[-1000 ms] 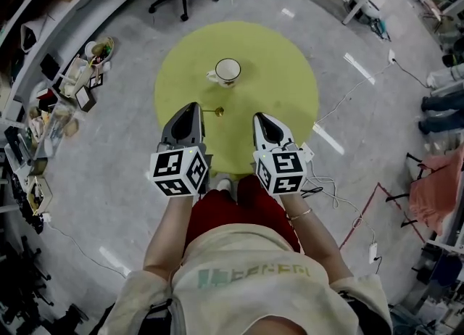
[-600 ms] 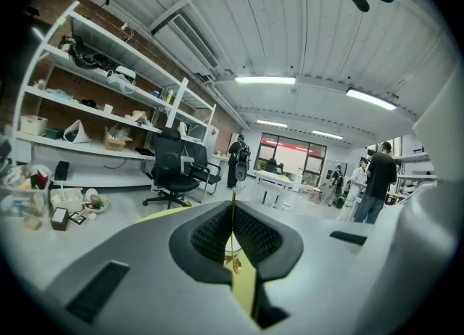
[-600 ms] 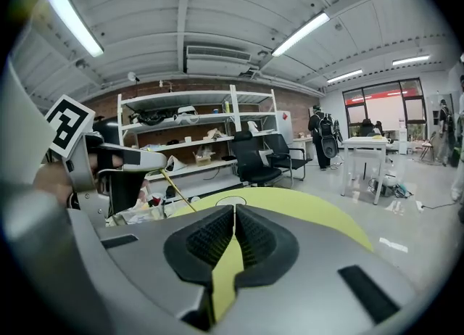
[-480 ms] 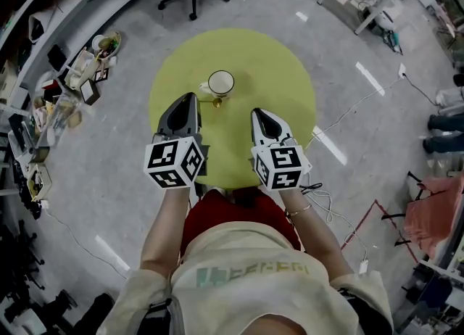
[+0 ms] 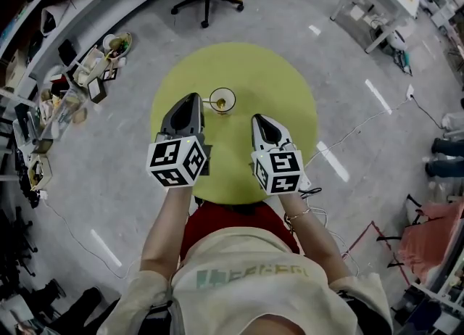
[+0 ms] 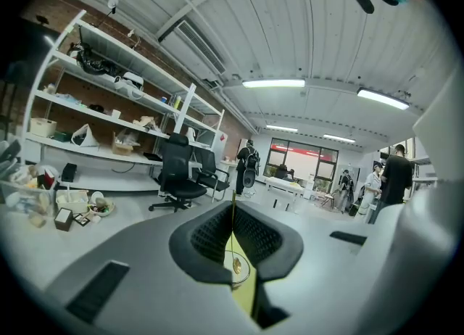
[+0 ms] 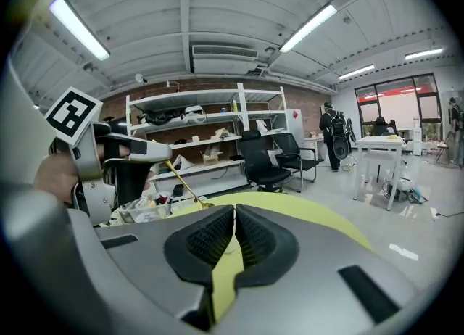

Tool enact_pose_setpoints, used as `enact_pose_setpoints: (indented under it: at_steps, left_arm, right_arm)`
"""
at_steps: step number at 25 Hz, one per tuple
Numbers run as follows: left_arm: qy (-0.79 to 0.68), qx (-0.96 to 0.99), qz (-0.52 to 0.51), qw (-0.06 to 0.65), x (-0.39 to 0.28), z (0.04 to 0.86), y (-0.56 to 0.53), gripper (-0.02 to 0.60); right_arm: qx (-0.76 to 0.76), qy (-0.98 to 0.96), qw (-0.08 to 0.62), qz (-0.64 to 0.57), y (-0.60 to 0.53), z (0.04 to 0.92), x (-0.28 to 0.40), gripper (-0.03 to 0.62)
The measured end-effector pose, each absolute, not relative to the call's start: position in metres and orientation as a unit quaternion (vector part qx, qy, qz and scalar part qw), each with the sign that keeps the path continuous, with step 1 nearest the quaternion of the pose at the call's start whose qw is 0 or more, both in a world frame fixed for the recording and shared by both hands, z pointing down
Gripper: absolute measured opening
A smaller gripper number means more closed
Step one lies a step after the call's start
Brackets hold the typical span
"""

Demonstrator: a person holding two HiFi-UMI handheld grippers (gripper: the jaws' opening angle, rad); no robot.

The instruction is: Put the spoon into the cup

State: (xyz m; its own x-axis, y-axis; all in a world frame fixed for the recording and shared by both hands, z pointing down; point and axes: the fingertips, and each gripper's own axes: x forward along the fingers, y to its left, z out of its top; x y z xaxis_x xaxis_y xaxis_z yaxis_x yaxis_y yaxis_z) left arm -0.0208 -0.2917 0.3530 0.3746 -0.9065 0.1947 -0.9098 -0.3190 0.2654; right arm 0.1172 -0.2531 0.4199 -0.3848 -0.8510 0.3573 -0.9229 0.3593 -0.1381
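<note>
One spoon (image 5: 217, 103) pinched by its handle in left claw (image 5: 191, 103), bowl end slanting down over cup (image 5: 233, 97), right claw (image 5: 266, 127) closed, empty.

spoon (image 7: 181, 180): thin gold-toned metal, glossy, pinched between left gripper (image 6: 233, 214) pads (image 6: 206, 238); those pads black, ribbed, rubbery, matt; right gripper (image 7: 235, 214) fingers (image 7: 206, 243) same ribbed black, pressed together; both gripper shells smooth matt grey plastic; cup (image 5: 222, 99) beyond left fingertips glossy white, ceramic-looking; table (image 5: 279, 83) under fingers smooth matt yellow-green; floor (image 5: 116, 181) grey, faint sheen
</note>
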Motion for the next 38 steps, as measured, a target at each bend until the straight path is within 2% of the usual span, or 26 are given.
enact_pose_setpoints:
  at_steps: [38]
  left_arm:
    - [-0.578,0.778,0.044,0.242,-0.028,0.453,-0.364,0.025]
  right_arm:
    - [0.506,-0.816,0.173,0.218,-0.317,0.498,0.095,0.037]
